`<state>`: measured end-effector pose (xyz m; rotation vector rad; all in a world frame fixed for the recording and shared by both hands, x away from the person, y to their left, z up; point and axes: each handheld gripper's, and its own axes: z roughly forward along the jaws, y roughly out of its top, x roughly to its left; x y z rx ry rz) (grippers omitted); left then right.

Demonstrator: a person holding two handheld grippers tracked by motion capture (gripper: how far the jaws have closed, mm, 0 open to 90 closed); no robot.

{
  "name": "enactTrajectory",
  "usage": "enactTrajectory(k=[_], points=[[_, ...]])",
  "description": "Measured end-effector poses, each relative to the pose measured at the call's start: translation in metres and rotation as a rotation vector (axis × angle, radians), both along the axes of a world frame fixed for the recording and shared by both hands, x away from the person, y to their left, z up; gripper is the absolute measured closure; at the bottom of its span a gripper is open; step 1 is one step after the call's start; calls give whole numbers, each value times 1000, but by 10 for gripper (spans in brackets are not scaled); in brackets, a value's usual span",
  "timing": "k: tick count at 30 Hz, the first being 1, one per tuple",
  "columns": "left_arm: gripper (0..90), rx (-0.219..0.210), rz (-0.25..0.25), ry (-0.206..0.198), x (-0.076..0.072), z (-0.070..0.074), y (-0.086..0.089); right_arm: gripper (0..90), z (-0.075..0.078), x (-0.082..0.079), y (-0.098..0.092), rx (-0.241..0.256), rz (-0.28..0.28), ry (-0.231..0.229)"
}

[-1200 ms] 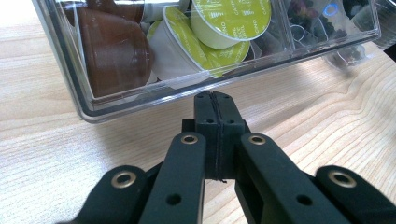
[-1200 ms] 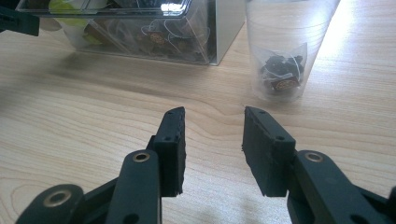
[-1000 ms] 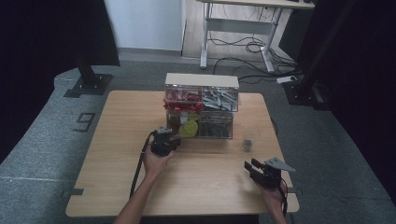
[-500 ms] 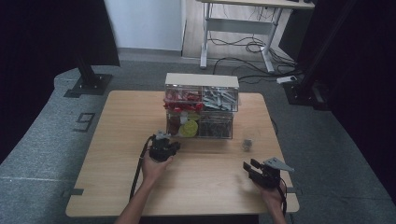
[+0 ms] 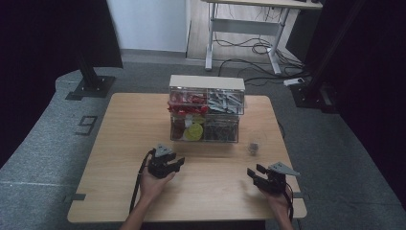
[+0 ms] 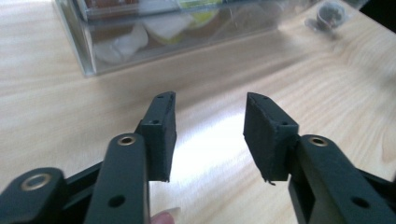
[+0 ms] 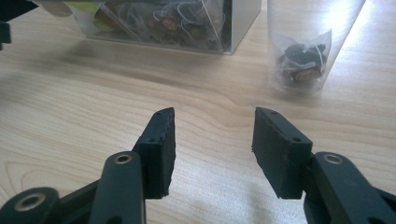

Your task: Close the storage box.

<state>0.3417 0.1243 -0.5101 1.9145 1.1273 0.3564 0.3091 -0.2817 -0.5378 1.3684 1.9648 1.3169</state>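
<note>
my left hand-held gripper (image 5: 168, 164) and right hand-held gripper (image 5: 261, 176) both hover low in the frame over the pale wooden tabletop (image 5: 129, 139), jaws apart and empty. the clear plastic cup holding a dark tea bag (image 7: 303, 51) stands upper right of the right gripper view, just beside the clear plastic drawer organiser (image 5: 206, 115) at centre.

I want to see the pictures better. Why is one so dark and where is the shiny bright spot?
High view: dim overall, the room around the table nearly black. Left gripper view: white glare on the wood between the open left tongs, and the clear box behind looks blurry. Right gripper view: brighter, glare at the top by the clear cup.
</note>
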Motion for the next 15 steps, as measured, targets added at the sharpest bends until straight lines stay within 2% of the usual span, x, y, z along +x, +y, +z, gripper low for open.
enactTrajectory(k=[6,8,11,14,15], points=[[507,32,-14,-13,-20,-9,6,458,-2,-2,1,-11,3,5],[498,59,-25,-16,-23,-11,8,451,-2,-3,1,-17,3,6],[492,69,-35,-12,-28,-15,14,447,-4,-5,-1,-28,-2,8],[483,80,-24,-7,-32,-17,20,434,-6,-7,-4,-36,-7,20],[478,98,-20,-2,-32,-18,22,432,-7,-8,-5,-39,-11,23]])
